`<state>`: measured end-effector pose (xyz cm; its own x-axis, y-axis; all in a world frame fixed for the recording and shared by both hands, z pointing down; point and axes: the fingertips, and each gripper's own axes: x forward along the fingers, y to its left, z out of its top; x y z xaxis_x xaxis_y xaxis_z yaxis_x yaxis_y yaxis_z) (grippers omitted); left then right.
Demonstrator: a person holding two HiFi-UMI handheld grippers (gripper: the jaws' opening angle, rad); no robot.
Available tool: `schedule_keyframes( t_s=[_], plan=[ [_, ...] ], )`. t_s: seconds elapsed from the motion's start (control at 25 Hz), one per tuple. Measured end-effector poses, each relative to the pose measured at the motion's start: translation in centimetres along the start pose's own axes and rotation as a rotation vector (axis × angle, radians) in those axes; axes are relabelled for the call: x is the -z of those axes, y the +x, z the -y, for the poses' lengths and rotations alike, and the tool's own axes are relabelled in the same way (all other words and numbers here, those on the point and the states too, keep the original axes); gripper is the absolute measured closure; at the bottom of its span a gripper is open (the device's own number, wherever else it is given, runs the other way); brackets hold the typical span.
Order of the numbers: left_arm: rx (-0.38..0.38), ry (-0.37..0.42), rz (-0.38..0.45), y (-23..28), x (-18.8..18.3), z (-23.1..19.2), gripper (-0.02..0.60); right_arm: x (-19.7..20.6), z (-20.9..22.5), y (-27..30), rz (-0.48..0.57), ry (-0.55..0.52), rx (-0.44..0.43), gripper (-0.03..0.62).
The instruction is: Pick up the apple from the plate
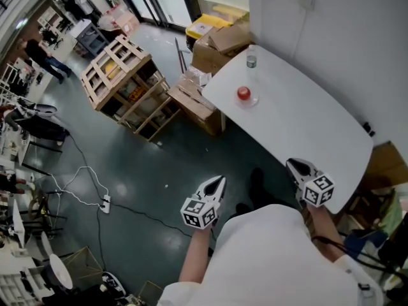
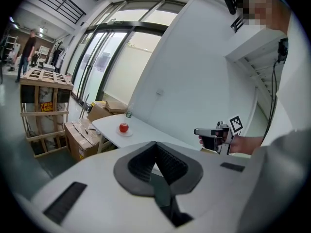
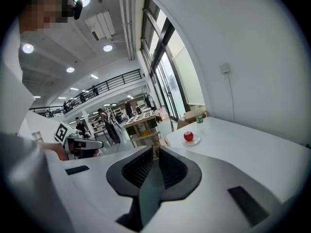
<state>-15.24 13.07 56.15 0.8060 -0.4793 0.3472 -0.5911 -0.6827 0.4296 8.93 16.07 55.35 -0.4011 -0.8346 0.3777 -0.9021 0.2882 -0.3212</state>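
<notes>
A red apple (image 1: pixel 243 93) sits on a small clear plate (image 1: pixel 250 101) near the far end of a white table (image 1: pixel 306 120). It also shows far ahead in both gripper views: apple (image 2: pixel 124 127) and apple (image 3: pixel 188 136) on the plate (image 3: pixel 193 141). My left gripper (image 1: pixel 218 181) hangs over the floor beside the table's near end, shut and empty. My right gripper (image 1: pixel 292 164) is over the table's near edge, jaws together with nothing between them. Both are far short of the apple. The left gripper view shows the right gripper (image 2: pixel 198 131) held in a hand.
A small bottle (image 1: pixel 251 59) stands behind the plate at the table's far end. Cardboard boxes (image 1: pixel 217 43) and a wooden pallet crate (image 1: pixel 118 69) stand on the floor beyond the table. Cables (image 1: pixel 83 183) trail over the floor at left. People stand at the far left.
</notes>
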Motion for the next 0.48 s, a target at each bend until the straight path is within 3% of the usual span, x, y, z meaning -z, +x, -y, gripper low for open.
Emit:
schedule_keyframes(
  t_s=[0.24,0.48],
  plan=[
    [-0.020,-0.010,-0.011,2.5,-1.6,-1.4,0.580,-2.1,1.9,3.4,0.006,0.016,-0.031,0.536],
    [0.036,-0.018,-0.011,6.0,-3.9,-1.9,0.580,-4.2,3.0,7.0,-0.002,0.009,-0.113,0.537]
  ],
)
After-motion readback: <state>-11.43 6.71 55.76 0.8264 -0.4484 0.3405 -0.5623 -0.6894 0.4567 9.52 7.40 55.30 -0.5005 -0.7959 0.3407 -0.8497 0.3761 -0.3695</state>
